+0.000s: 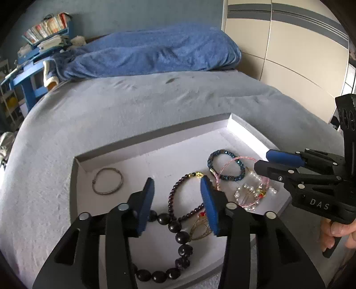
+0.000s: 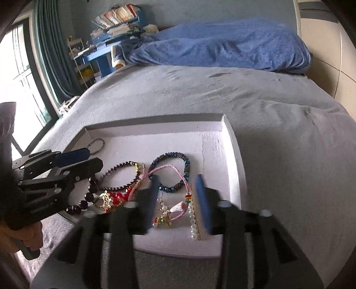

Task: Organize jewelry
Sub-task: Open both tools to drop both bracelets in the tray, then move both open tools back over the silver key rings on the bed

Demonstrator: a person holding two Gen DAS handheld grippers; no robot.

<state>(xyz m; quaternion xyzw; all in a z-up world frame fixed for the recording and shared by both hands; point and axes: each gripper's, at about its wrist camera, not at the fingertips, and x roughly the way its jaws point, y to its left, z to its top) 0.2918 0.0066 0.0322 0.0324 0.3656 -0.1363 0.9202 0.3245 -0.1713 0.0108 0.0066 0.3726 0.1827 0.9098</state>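
A shallow white tray lies on a grey bed and holds the jewelry. A silver bangle sits alone at its left. My left gripper is open above a dark red bead bracelet and a large black bead bracelet, gripping nothing. A gold filigree piece lies by its right finger. A blue bead bracelet, a pink cord and a pearl strand lie tangled at the right. My right gripper, blurred, hangs open over them, its pads touching none.
A rumpled blue blanket lies across the far end of the bed. A blue shelf with books stands beyond it, a window at the left, and a beige wardrobe at the right. A hand holds the right gripper's handle.
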